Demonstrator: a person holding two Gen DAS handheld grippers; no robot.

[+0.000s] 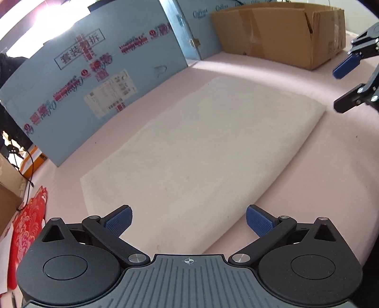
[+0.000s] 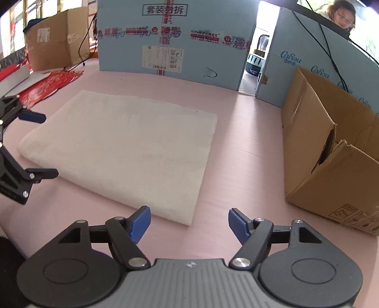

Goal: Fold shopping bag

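Note:
A white rectangular pad (image 1: pixel 196 151) lies flat on the pink surface; it also shows in the right wrist view (image 2: pixel 123 149). A red patterned shopping bag (image 1: pixel 27 227) lies flat at the left edge of the surface, and shows far left in the right wrist view (image 2: pixel 51 84). My left gripper (image 1: pixel 188 221) is open and empty above the pad's near end; it shows from the side in the right wrist view (image 2: pixel 41 144). My right gripper (image 2: pixel 189 224) is open and empty just off the pad's corner; it also shows at the right edge of the left wrist view (image 1: pixel 342 87).
Light blue cardboard panels (image 2: pixel 170 40) stand along the back of the pink surface (image 2: pixel 241 151). An open brown carton (image 2: pixel 331 147) stands at the right; it shows in the left wrist view (image 1: pixel 279 30). Another brown box (image 2: pixel 52 38) stands far left. A person (image 2: pixel 343 14) is behind the panels.

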